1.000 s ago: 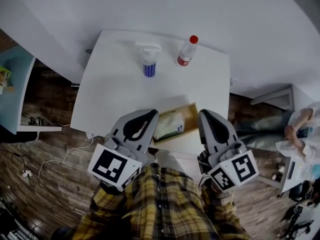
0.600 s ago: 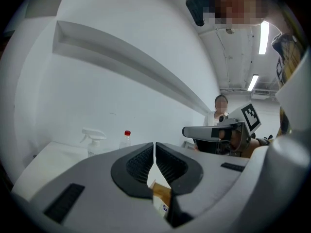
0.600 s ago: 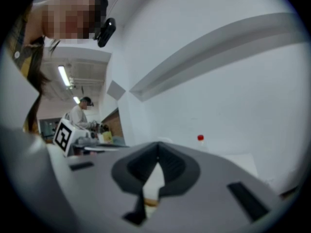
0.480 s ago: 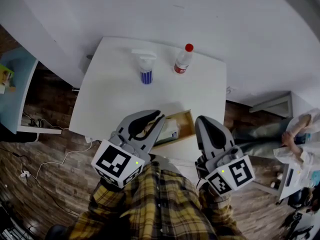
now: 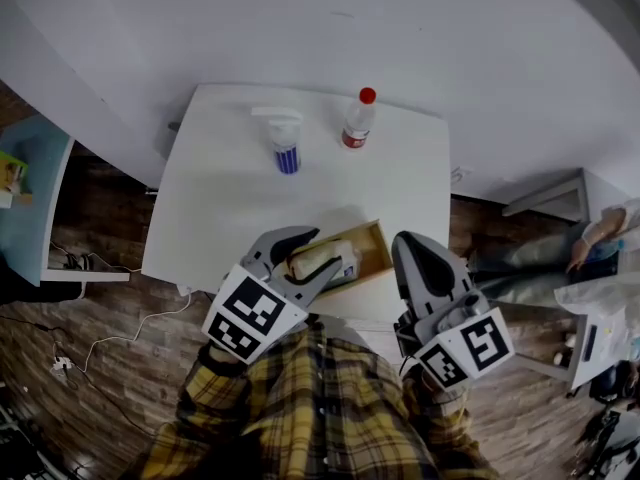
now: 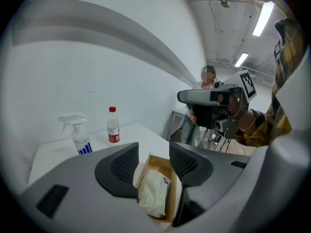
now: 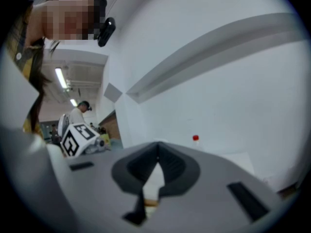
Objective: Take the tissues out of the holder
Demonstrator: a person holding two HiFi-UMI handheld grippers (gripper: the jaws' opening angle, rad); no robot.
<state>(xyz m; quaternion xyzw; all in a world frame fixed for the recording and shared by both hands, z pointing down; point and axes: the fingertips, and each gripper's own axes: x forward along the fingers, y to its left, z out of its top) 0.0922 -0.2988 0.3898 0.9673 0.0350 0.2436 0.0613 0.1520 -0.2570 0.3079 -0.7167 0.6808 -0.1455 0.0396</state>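
A white tissue pack (image 5: 322,259) lies in the wooden holder (image 5: 374,240) at the table's near edge. My left gripper (image 5: 318,251) hovers just over it, tilted downward; its jaws have just been opening and now stand wide apart. In the left gripper view the tissue pack (image 6: 153,194) shows through the gap of the left gripper (image 6: 153,152), inside the holder (image 6: 164,167), and the pads do not press on it. My right gripper (image 5: 410,244) rests right of the holder with its jaws together and nothing in them; in its own view the right gripper (image 7: 156,162) is shut.
A spray bottle (image 5: 284,136) with a blue label and a red-capped bottle (image 5: 356,119) stand at the far side of the white table (image 5: 230,198). A white wall lies beyond. Wood floor and cables lie to the left; people stand off to the right.
My left gripper has dipped down over the holder and its jaws have gone from shut to wide open above the tissue pack. The right gripper has stayed put.
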